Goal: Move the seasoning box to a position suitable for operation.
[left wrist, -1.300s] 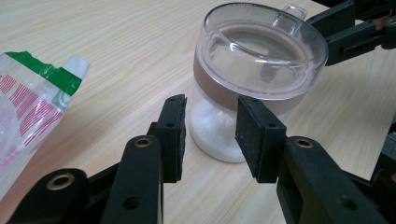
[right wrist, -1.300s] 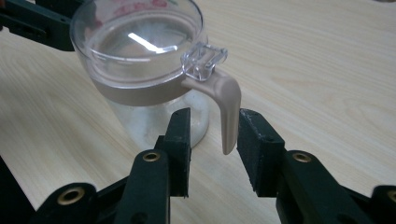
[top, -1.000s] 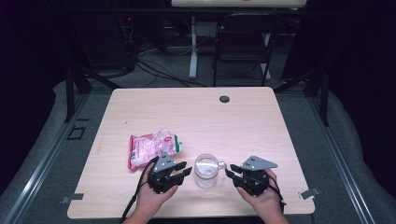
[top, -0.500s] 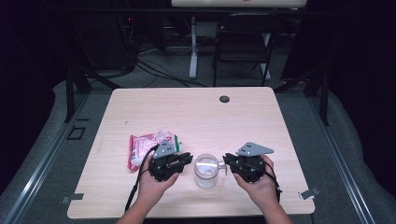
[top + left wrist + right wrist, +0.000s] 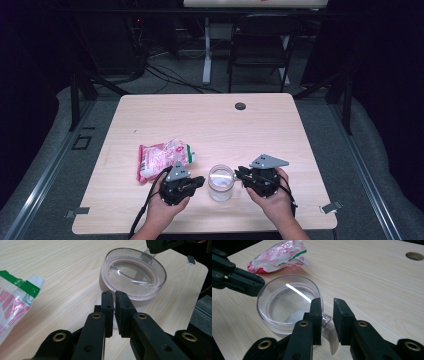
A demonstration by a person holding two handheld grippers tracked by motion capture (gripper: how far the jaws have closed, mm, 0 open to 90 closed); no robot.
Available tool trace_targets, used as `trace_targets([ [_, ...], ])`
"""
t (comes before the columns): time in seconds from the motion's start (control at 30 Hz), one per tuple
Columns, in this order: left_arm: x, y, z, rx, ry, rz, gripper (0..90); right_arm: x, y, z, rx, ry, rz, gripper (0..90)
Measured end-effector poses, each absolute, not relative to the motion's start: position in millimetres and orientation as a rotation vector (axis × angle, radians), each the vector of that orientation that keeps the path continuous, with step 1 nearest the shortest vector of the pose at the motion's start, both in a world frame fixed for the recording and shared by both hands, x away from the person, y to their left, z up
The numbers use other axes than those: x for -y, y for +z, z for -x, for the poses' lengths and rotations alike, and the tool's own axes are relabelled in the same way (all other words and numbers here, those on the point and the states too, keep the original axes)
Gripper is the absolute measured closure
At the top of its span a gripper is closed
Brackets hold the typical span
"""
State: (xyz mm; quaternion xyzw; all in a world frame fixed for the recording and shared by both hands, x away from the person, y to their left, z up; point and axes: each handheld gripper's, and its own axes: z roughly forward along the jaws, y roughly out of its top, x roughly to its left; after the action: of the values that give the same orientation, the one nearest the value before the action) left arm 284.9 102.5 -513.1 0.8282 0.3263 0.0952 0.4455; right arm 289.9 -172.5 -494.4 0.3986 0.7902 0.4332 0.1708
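Note:
A clear glass mug stands near the table's front edge, and its round rim is in the left gripper view. My left gripper lies just left of the mug. Its jaws have just been closing and stand shut with nothing between them. My right gripper is at the mug's right side. Its jaws have just been opening and straddle the mug's glass handle without pressing on it. The mug holds nothing that I can make out.
A red, white and green snack bag lies left of the mug, behind my left gripper. A cable hole sits at the table's far edge. A dark chair stands beyond the table. Bare wood lies to the far side and right.
Both hands have moved in closer to the mug from its two sides. The left jaws have narrowed to shut.

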Motion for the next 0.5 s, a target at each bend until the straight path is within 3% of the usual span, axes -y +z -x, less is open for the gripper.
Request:
trace_targets([
  [0.5, -93.3, -521.5, -278.2, -0.785, 0.216, -2.074, 84.0, 176.2, -498.5, -294.0, -2.241, 1.319, -1.236, 75.1],
])
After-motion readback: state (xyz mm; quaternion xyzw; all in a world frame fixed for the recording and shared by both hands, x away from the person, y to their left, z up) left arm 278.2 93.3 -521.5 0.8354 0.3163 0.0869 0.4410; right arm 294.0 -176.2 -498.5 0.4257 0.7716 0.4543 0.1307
